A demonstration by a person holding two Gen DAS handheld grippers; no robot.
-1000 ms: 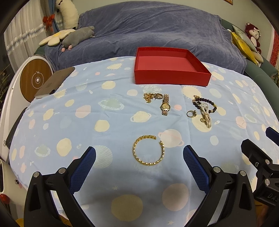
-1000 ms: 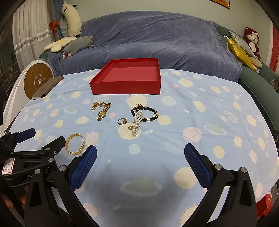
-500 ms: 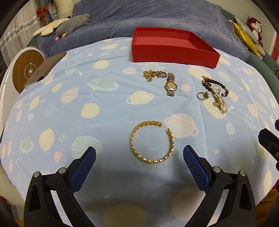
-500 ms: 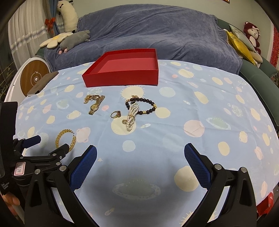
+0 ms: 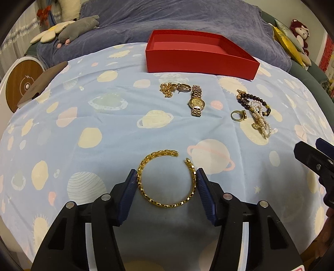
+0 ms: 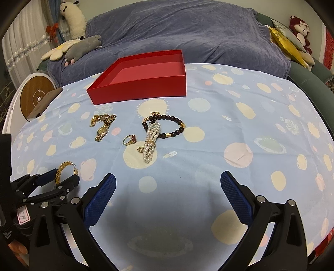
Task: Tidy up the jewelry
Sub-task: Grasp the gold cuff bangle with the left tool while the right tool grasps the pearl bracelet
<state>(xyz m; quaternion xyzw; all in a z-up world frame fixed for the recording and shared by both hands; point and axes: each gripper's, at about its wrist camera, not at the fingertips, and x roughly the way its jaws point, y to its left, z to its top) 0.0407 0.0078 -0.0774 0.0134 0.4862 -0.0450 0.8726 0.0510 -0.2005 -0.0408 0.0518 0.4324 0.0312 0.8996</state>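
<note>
A gold bangle [image 5: 167, 205] lies on the planet-print cloth [image 5: 94, 116] near the front. My left gripper [image 5: 167, 173] straddles it; its jaws are closing and both blue pads [image 5: 130, 187] touch the bangle's sides. The right wrist view shows the same grip at lower left on the bangle [image 6: 59, 171]. My right gripper [image 6: 168, 179] hangs open over bare cloth. Further back lie a gold watch [image 5: 196, 102], a gold chain [image 5: 166, 89], a ring [image 5: 237, 115], a dark bead bracelet [image 5: 252, 97] and a pearl bracelet [image 5: 261, 121]. An empty red box [image 5: 200, 60] stands behind them.
A sofa under a blue throw [image 5: 167, 18] runs behind the table, with plush toys [image 5: 77, 27] at its left end. A brown flat pad [image 5: 41, 81] rests on the table's left edge beside a white unit with a wooden disc [image 5: 20, 87].
My left gripper sank toward the cloth and its jaws closed in from wide open onto the gold bangle. The right gripper came lower and nearer to the pearl bracelet, still open.
</note>
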